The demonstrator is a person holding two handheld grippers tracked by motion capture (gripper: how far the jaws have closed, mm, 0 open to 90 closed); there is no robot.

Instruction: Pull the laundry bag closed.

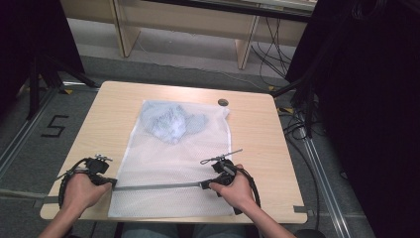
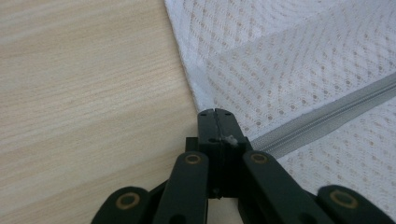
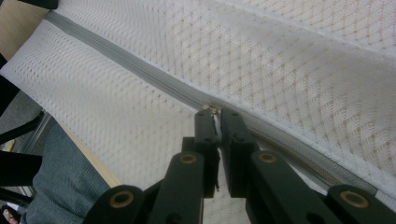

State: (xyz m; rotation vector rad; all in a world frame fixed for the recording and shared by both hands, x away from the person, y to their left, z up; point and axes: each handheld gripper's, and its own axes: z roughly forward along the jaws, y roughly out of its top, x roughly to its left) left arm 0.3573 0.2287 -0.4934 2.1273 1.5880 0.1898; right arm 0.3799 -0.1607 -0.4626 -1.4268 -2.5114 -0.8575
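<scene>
**Zipping the mesh bag: hold one end, draw the slider along**

The light wooden worktop (image 1: 257, 148) carried a large white mesh laundry bag (image 1: 163, 163) that lay flat across the middle of the high view, reaching from the upper centre down to the near edge. A bundle of pale blue cloth (image 1: 173, 124) showed through the mesh in the bag's upper part. A grey zipper (image 1: 158, 187) ran left to right across the lower part of the bag.

The step in hand looked like working that zipper. To do it well, the left hand-held gripper (image 1: 110, 182) should have kept the bag's edge pinned taut so the tape stayed straight, while the right hand-held gripper (image 1: 207, 186) drew the slider along the zipper line without lifting, since slack mesh could bunch and jam it.

The left hand-held gripper sat at the lower left of the high view, at the zipper's left end. In the left gripper view its jaws stood pressed together on the bag's corner, where the zipper (image 2: 327, 114) met the bag's side edge (image 2: 184, 65).

The right hand-held gripper sat at the lower centre-right of the high view, on the zipper itself. In the right gripper view its jaws were nearly closed, nipping a small metal zipper pull (image 3: 211, 108) at mid-frame, with the grey tape (image 3: 116, 58) running off to the upper left.
</scene>
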